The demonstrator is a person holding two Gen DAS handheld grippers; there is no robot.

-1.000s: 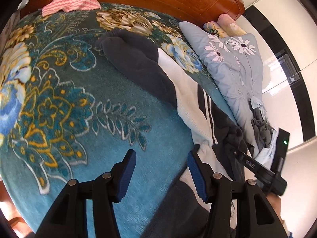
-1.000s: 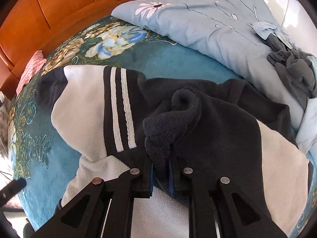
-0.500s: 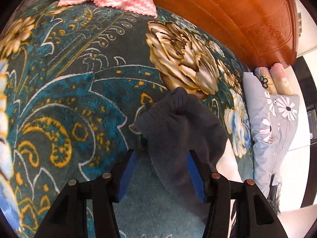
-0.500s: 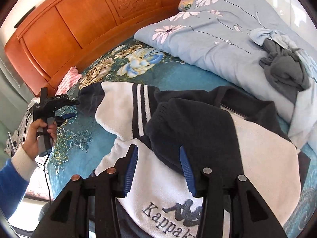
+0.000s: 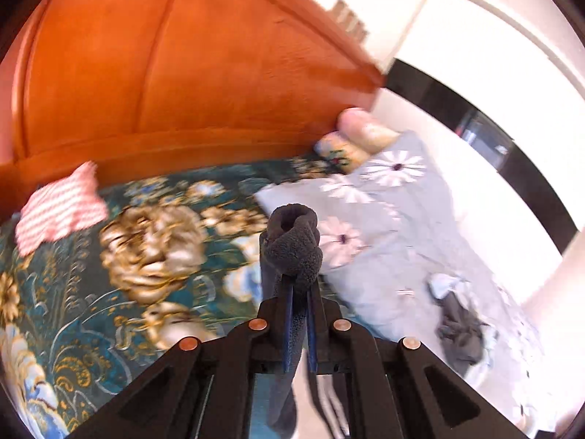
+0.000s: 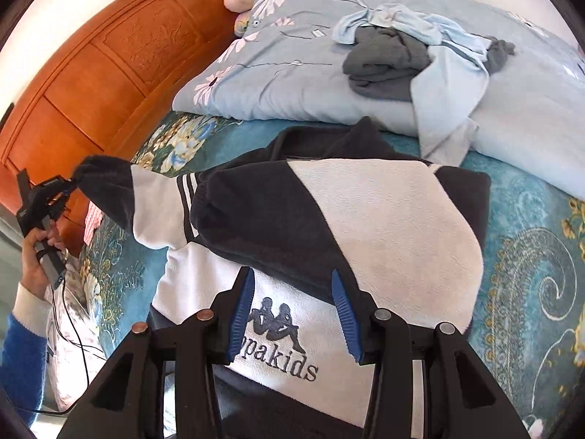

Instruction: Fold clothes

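Observation:
A black-and-white fleece sweater (image 6: 384, 241) with a Kappa kids logo lies on the teal floral blanket (image 6: 530, 256). One sleeve is folded across its chest. My right gripper (image 6: 291, 281) hovers open just above the logo and holds nothing. My left gripper (image 5: 298, 287) is shut on the dark cuff (image 5: 294, 241) of the other sleeve. The right wrist view shows that sleeve (image 6: 153, 201) lifted off the bed and stretched out to the left, toward the left gripper (image 6: 71, 183) in a person's hand (image 6: 36, 256).
An orange wooden headboard (image 5: 182, 73) stands behind the bed. A pale blue daisy quilt (image 6: 292, 73) carries a heap of grey and light-blue garments (image 6: 391, 62). A pink-and-white zigzag cloth (image 5: 58, 212) lies near the headboard.
My left gripper closed on the sleeve cuff and rose with it. My right gripper let go of the other sleeve, opened and drew back over the logo.

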